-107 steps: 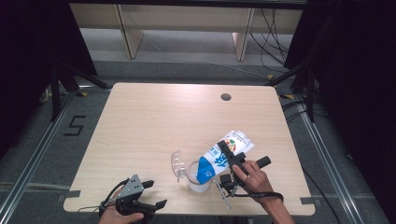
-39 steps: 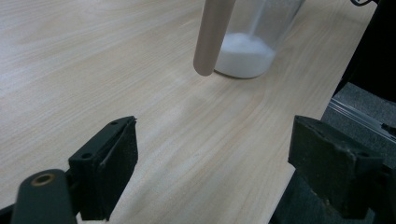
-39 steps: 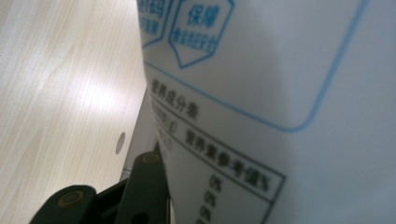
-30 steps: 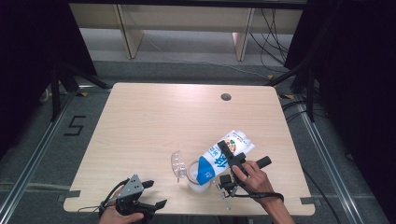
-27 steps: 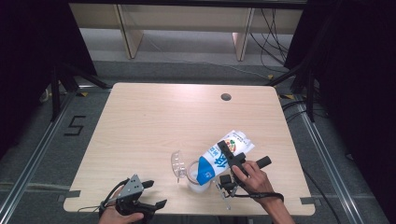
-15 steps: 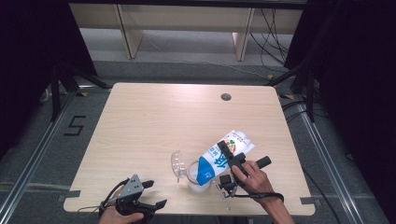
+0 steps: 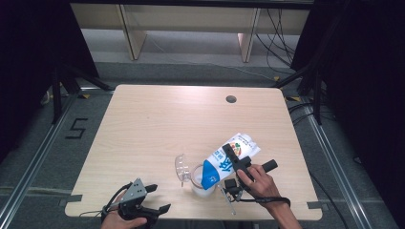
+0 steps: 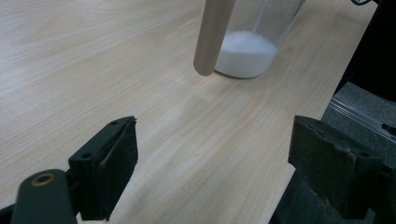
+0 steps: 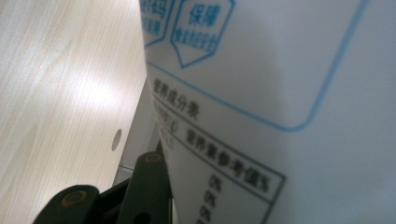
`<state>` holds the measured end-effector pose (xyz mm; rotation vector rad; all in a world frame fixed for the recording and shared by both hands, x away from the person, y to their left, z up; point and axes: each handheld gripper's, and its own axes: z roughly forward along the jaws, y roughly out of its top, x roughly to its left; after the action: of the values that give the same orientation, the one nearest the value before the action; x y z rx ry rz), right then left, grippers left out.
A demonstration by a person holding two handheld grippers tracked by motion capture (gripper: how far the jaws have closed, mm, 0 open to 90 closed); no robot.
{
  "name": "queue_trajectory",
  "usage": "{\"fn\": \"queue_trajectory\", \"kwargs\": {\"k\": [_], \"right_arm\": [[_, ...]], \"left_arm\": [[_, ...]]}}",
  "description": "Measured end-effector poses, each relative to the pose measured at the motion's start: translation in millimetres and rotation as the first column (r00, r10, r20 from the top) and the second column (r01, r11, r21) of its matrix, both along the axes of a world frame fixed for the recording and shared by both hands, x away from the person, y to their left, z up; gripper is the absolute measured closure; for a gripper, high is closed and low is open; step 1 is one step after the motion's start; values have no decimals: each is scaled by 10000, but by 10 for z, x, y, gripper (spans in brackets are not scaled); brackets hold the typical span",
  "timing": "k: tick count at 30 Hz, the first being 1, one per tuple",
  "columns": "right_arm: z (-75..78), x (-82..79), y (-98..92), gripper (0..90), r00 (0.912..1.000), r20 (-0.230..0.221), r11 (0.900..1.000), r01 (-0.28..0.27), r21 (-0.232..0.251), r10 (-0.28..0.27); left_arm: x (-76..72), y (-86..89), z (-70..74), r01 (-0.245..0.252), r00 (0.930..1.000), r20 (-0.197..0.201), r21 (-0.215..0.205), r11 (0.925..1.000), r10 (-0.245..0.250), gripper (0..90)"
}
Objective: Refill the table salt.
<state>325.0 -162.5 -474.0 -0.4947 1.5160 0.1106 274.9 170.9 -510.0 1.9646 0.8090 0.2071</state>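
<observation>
A blue and white milk carton (image 7: 228, 160) hangs tilted, its blue top end down over a clear glass jug (image 7: 195, 180) near the table's front edge. My right gripper (image 7: 235, 159) is shut on the carton's sides. In the right gripper view the carton's printed panel (image 9: 280, 93) is pressed close, with one black finger (image 9: 147, 186) against its edge. White milk lies in the jug's bottom (image 8: 246, 52). My left gripper (image 7: 160, 197) rests at the front left, open with nothing between its fingers (image 8: 112, 163); its view looks across bare wood toward the jug.
The light wooden table (image 7: 157, 124) has a round cable hole (image 7: 231, 99) at the back right. A pale beige rod-like shape (image 8: 212, 37) stands in front of the jug in the left gripper view. Wooden shelving (image 7: 191, 24) lies beyond the table, dark frames at both sides.
</observation>
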Motion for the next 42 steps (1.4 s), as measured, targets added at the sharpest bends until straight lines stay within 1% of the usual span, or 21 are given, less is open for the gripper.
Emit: {"fn": "queue_trajectory", "kwargs": {"k": [2,3,4,8,10,11,14,15,20,22,24,28,29,36,37,38,39,41,42], "right_arm": [[-1,1,-1,658,10000,8,10000,-12,-3,12],[0,0,-1,659,10000,18,10000,19,-18,-19],[3,1,2,659,9999,102,10000,-33,-16,33],[-7,4,5,660,9999,54,9999,-120,57,120],[-6,6,9,661,9998,100,9999,-157,36,157],[9,4,14,661,9995,232,9997,-223,-106,225],[12,1,15,662,9994,252,9997,-225,-89,227],[-1,-1,10,662,9998,152,9999,-156,42,155],[6,-4,15,665,9996,211,9998,-176,16,176],[1,-3,10,666,9999,107,9999,-124,-26,125],[3,-2,10,666,9997,184,9999,-154,10,154],[3,-6,15,668,9998,161,9999,-148,-14,149],[-5,-8,12,668,9998,141,9999,-125,91,123],[-6,-9,9,672,9998,140,9999,-121,103,119],[-5,-10,10,672,9998,142,9999,-117,97,116],[14,-11,19,674,9995,257,9997,-183,-134,186],[-7,-11,11,675,9998,129,9999,-117,84,116],[-7,-11,11,677,9998,147,9999,-104,67,103],[2,-11,16,678,9998,172,9999,-115,-78,116]], "left_arm": [[1,3,1,23,10000,-6,44,10000,-23,153],[0,-1,0,-5,10000,-3,-10,10000,5,154],[4,7,2,56,10000,-29,80,10000,-55,153],[4,5,0,48,10000,-21,67,10000,-48,153],[3,7,2,67,10000,-8,89,9999,-67,153],[4,7,1,64,10000,-7,73,10000,-64,153],[5,7,0,48,10000,-17,71,10000,-48,153],[4,7,1,53,10000,-18,78,10000,-53,153],[4,8,1,58,10000,-19,81,10000,-58,154],[4,8,1,52,10000,-15,77,10000,-52,153],[4,7,1,62,10000,-10,83,9999,-62,153],[4,7,1,51,10000,-16,73,10000,-51,153],[3,5,0,29,10000,-19,45,10000,-29,153],[4,8,1,55,10000,-21,86,9999,-55,153],[4,7,0,50,10000,-14,78,10000,-50,153],[2,7,2,32,10000,-12,85,10000,-32,153],[2,4,1,24,10000,-25,47,10000,-24,153],[3,5,-1,36,10000,7,59,10000,-36,153],[3,5,-1,30,10000,4,56,10000,-30,153]]}}
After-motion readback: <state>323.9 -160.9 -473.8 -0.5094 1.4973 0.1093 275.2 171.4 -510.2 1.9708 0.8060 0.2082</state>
